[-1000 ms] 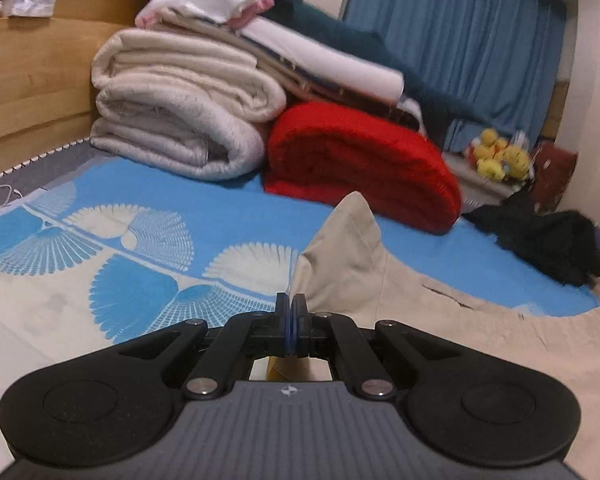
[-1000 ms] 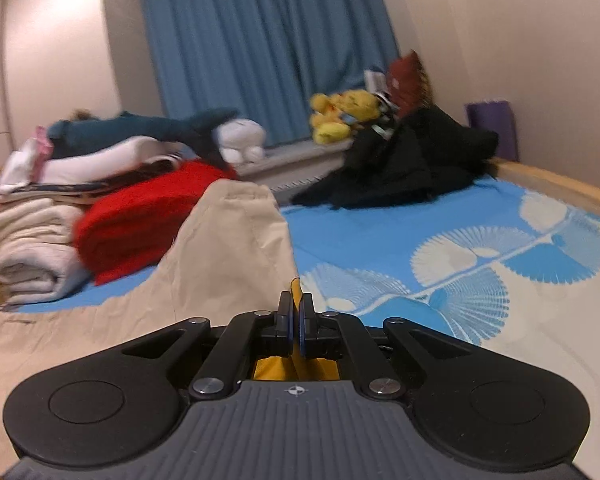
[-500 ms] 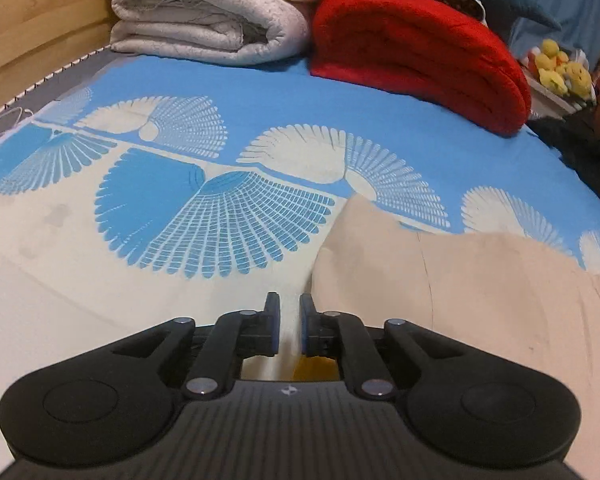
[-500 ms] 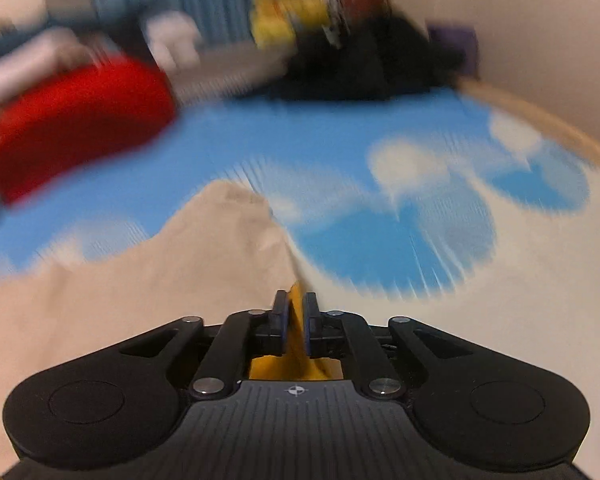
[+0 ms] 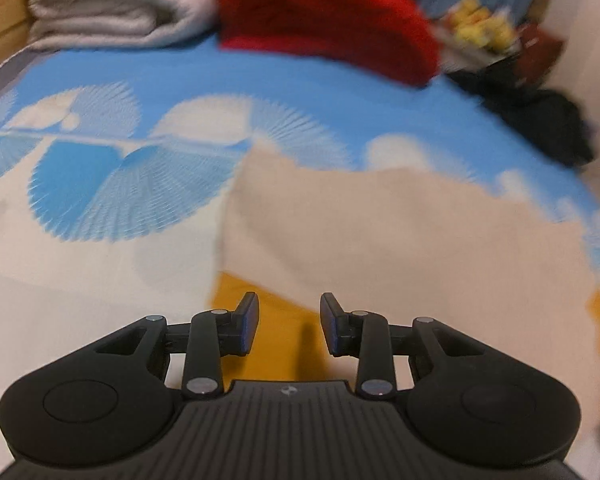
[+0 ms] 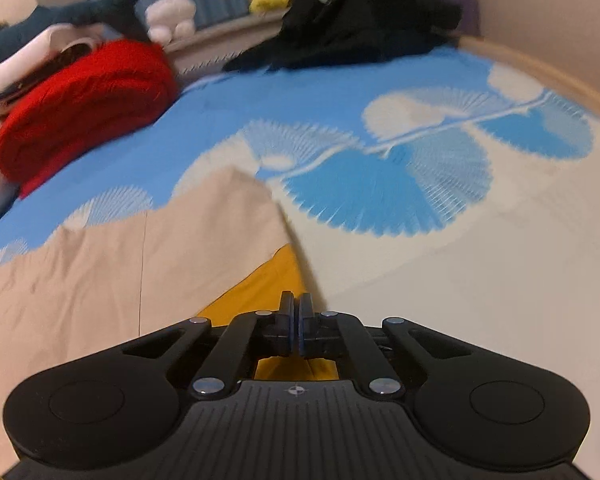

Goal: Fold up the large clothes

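Two grippers sit at the near edge of a beige garment (image 5: 400, 232) with a yellow underside (image 5: 268, 320), spread on the blue-and-white bed sheet (image 5: 100, 184). In the left wrist view it fills the lower right of the frame; in the right wrist view, the lower left. The left gripper (image 5: 288, 326) has its jaws wide apart and holds nothing, the yellow layer lying just under the gap. The right gripper (image 6: 295, 328) has its jaws pressed together with yellow cloth showing right at and beneath them; it looks pinched on the edge, though the contact itself is hidden.

Judging by this, a fold has just been laid down and the release is half done. To do it well, the right gripper should let go only once the corner rests flat, then lift straight off so it does not drag the fold askew. Both views are motion-blurred, so slowing down would help. Check that the beige edges line up on either side before taking the next fold. The red blanket (image 6: 84, 96) and black clothes (image 6: 360, 24) lie well apart, out of the way.
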A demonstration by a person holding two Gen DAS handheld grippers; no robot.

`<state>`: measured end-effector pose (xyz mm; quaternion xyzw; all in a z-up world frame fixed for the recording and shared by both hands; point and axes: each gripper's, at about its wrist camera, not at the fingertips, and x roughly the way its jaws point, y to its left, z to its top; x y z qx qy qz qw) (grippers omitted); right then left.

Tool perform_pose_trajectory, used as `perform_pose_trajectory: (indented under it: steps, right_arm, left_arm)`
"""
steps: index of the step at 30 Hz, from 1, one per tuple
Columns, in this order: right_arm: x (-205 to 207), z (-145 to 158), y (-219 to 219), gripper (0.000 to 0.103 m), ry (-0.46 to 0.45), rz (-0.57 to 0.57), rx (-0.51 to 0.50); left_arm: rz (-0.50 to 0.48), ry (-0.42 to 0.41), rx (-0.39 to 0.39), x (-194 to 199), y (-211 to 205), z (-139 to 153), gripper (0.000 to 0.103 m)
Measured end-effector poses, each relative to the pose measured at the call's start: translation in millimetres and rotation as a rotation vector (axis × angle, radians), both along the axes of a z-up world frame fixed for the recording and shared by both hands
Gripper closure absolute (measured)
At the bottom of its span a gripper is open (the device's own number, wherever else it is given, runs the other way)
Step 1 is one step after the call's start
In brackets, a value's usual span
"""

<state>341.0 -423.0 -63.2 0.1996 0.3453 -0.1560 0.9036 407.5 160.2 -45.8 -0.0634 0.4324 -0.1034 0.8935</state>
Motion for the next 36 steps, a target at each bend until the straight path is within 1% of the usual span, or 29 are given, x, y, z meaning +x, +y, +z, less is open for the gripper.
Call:
perform_pose_trajectory:
  steps: [2, 3, 4, 6, 7, 8, 9, 12, 13, 14, 15, 16, 17, 20, 21, 22, 24, 26, 27, 28, 30, 31, 33, 34, 35, 36]
  right_arm:
    - [-4, 4, 2, 0.102, 0.013, -0.009, -0.021]
    - [-5, 4, 3, 0.102, 0.02, -0.011, -0.031]
    - [-6, 6, 4, 0.1, 0.023, -0.015, -0.04]
    - [-8, 10, 5, 0.099, 0.031, -0.033, -0.069]
    - [-12, 13, 6, 0.098, 0.038, -0.05, -0.093]
    - [-16, 17, 3, 0.094, 0.033, -0.059, -0.091]
    - [-22, 21, 1, 0.093, 0.021, -0.062, -0.065]
    - [-43, 27, -6, 0.092, 0.0, -0.04, 0.059]
    - [-51, 26, -7, 0.09, 0.006, -0.018, 0.117]
    - [-58, 24, -9, 0.079, 0.022, -0.003, 0.165]
    - [-65, 19, -9, 0.064, 0.05, 0.008, 0.209]
    - [-72, 13, -9, 0.061, 0.09, 0.015, 0.25]
    - [-80, 7, -8, 0.061, 0.13, 0.017, 0.27]
    - [-103, -8, -8, 0.06, 0.232, -0.014, 0.248]
    - [-110, -13, -10, 0.06, 0.254, -0.039, 0.259]
    - [-117, -17, -14, 0.06, 0.268, -0.068, 0.278]
    - [-128, -24, -21, 0.06, 0.279, -0.124, 0.333]
    - [-133, -28, -26, 0.06, 0.28, -0.154, 0.387]
    - [-134, -29, -26, 0.06, 0.274, -0.157, 0.411]
    - [-133, -31, -25, 0.057, 0.272, -0.155, 0.427]
    - [-129, -34, -21, 0.05, 0.275, -0.15, 0.44]
    - [-128, -35, -20, 0.05, 0.276, -0.148, 0.436]
    - [-124, -36, -19, 0.05, 0.281, -0.148, 0.426]
    - [-122, -37, -18, 0.05, 0.281, -0.148, 0.421]
    - [-120, -35, -17, 0.054, 0.282, -0.147, 0.414]
    - [-120, -34, -17, 0.066, 0.284, -0.144, 0.407]
  left_arm:
    - [-0.07, -0.001, -0.025, -11, -11, 3, 0.066]
    - [-0.122, 0.009, -0.017, -17, -19, 0, 0.066]
    - [-0.169, 0.022, 0.011, -22, -27, -5, 0.066]
    - [-0.247, 0.082, 0.138, -31, -43, -24, 0.066]
    - [-0.263, 0.118, 0.226, -36, -46, -37, 0.066]
    - [-0.26, 0.142, 0.288, -38, -46, -44, 0.065]
    - [-0.239, 0.151, 0.313, -41, -39, -47, 0.064]
    - [-0.115, 0.163, 0.223, -47, -7, -33, 0.064]
    - [-0.063, 0.167, 0.212, -51, 5, -30, 0.059]
    - [-0.02, 0.175, 0.21, -55, 15, -29, 0.046]
    - [0.04, 0.197, 0.198, -58, 29, -30, 0.04]
    - [0.09, 0.226, 0.168, -59, 40, -33, 0.037]
    - [0.149, 0.272, 0.1, -63, 55, -37, 0.037]
    - [0.267, 0.376, -0.092, -74, 86, -50, 0.037]
    - [0.295, 0.401, -0.142, -78, 94, -53, 0.037]
    - [0.312, 0.413, -0.174, -80, 100, -54, 0.037]
    - [0.336, 0.432, -0.232, -87, 106, -57, 0.038]
    - [0.344, 0.44, -0.282, -87, 110, -59, 0.038]
    - [0.347, 0.441, -0.295, -87, 109, -60, 0.038]
    - [0.351, 0.444, -0.302, -87, 108, -62, 0.038]
    - [0.369, 0.45, -0.309, -84, 108, -67, 0.038]
    - [0.376, 0.452, -0.312, -88, 107, -67, 0.039]
    - [0.388, 0.453, -0.323, -85, 103, -69, 0.043]
    - [0.386, 0.45, -0.319, -83, 101, -68, 0.055]
    - [0.376, 0.444, -0.317, -86, 99, -66, 0.079]
    - [0.367, 0.431, -0.312, -85, 97, -63, 0.086]
